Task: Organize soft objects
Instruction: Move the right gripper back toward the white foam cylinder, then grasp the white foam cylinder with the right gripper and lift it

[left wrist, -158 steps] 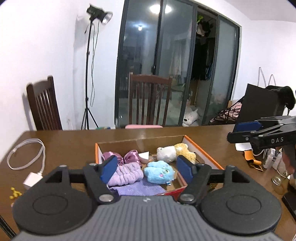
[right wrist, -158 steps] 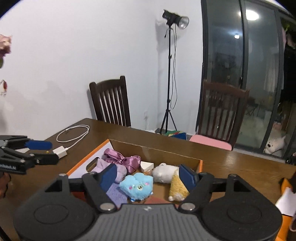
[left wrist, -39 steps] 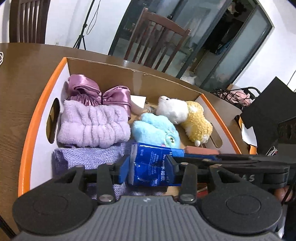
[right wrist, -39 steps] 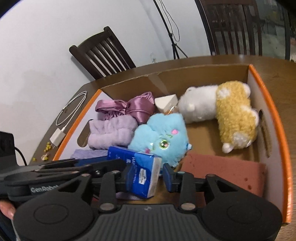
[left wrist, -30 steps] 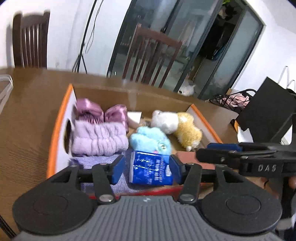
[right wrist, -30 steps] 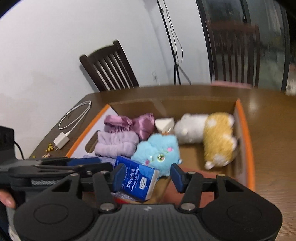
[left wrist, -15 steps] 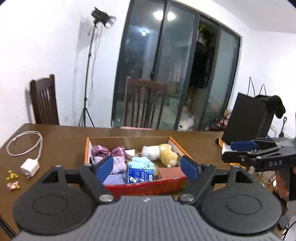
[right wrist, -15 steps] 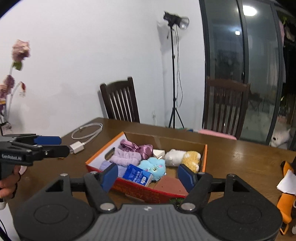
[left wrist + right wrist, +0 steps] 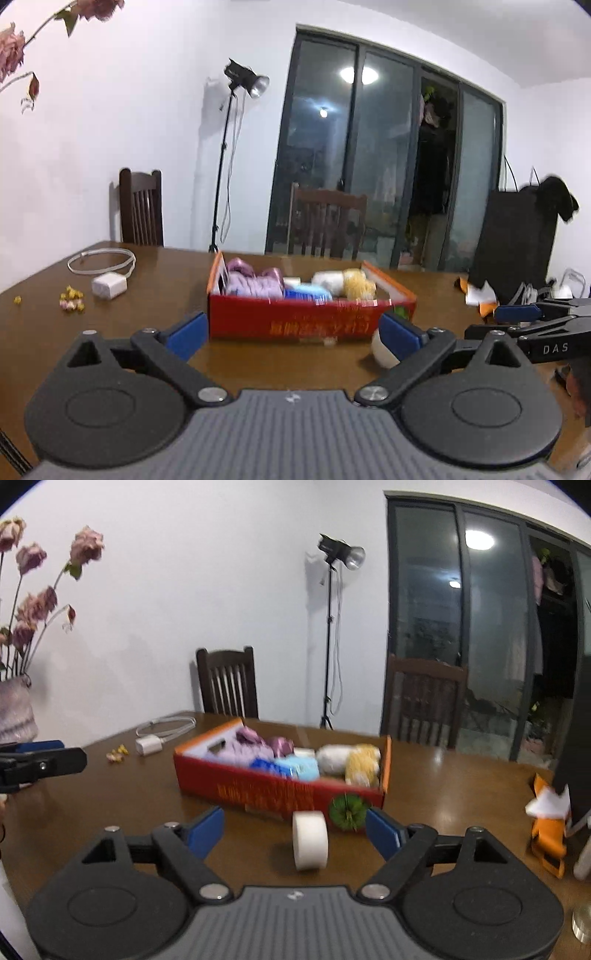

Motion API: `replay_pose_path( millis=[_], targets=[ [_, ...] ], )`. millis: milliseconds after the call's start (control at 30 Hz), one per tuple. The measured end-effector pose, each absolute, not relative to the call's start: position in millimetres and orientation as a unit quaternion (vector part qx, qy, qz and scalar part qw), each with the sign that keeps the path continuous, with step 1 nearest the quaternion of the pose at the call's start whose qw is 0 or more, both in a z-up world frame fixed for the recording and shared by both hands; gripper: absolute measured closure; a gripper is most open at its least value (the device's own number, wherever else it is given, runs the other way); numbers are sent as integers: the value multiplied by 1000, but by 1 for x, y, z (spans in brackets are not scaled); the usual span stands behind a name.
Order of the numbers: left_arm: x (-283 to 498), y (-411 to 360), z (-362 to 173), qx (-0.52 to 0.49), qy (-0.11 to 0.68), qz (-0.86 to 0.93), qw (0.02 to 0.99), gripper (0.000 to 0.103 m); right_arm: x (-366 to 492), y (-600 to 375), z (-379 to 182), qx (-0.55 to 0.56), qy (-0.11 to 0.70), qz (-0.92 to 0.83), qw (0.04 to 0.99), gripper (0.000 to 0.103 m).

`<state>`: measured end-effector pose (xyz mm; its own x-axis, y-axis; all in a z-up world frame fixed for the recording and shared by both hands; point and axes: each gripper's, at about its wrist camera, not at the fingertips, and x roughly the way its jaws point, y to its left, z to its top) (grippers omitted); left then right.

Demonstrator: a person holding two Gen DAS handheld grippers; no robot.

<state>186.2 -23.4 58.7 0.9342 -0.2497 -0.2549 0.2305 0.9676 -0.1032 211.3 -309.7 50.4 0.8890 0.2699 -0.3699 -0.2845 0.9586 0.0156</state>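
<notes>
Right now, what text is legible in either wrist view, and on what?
"DAS": on the right gripper, seen from the left wrist.
Gold print on the red box front: blurred, unreadable in both views.
Blue tissue pack in the box: print too small and blurred to read.
Nothing else carries legible text.

Toys (image 9: pixel 347 760) in box (image 9: pixel 280 794); box on table (image 9: pixel 443 775)
</notes>
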Motion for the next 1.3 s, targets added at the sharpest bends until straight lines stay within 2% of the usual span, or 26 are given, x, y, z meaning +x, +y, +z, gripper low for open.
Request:
replay_pose_path(
  millis=[167, 333, 500, 567, 600, 633, 700, 800, 867, 900, 933, 1033, 1167, 1233, 1300],
  targets=[
    [197, -20, 45, -41, 159, -129, 978, 2, 207, -314, 28, 6, 206, 140, 969, 20],
    [225, -25, 34, -50, 178, -132, 974, 2, 243, -308, 16, 2, 224, 134, 965, 22],
    [256, -34, 20, -47, 201, -137, 969, 2, 298, -296, 4, -1, 250, 127, 960, 31],
    [266, -35, 15, -51, 207, -137, 967, 2, 320, -293, -5, -2, 265, 132, 955, 44],
    [270, -35, 13, -54, 211, -139, 966, 2, 330, -293, -10, 9, 281, 133, 951, 66],
    [274, -34, 11, -57, 214, -141, 965, 2, 335, -293, -13, 21, 293, 137, 946, 76],
    [278, -31, 8, -73, 219, -155, 961, 2, 334, -291, -12, 60, 303, 196, 931, 76],
    [287, -24, 4, -116, 234, -194, 946, 2, 332, -297, -15, 201, 319, 316, 871, 75],
    [291, -21, -1, -142, 244, -212, 935, 3, 337, -297, -25, 231, 339, 321, 854, 73],
    [294, -21, -5, -151, 251, -219, 931, 5, 340, -297, -31, 232, 351, 311, 852, 70],
    [295, -22, -7, -155, 256, -222, 928, 8, 342, -297, -37, 225, 365, 295, 854, 58],
    [300, -28, -15, -153, 273, -233, 921, 19, 337, -302, -37, 201, 355, 260, 875, 46],
    [315, -36, -20, -165, 297, -244, 908, 31, 329, -305, -29, 165, 330, 235, 899, 48],
    [324, -40, -22, -174, 306, -248, 902, 41, 329, -302, -28, 153, 324, 238, 903, 67],
    [333, -46, -23, -179, 320, -249, 897, 47, 329, -298, -28, 141, 322, 232, 907, 71]
  ],
)
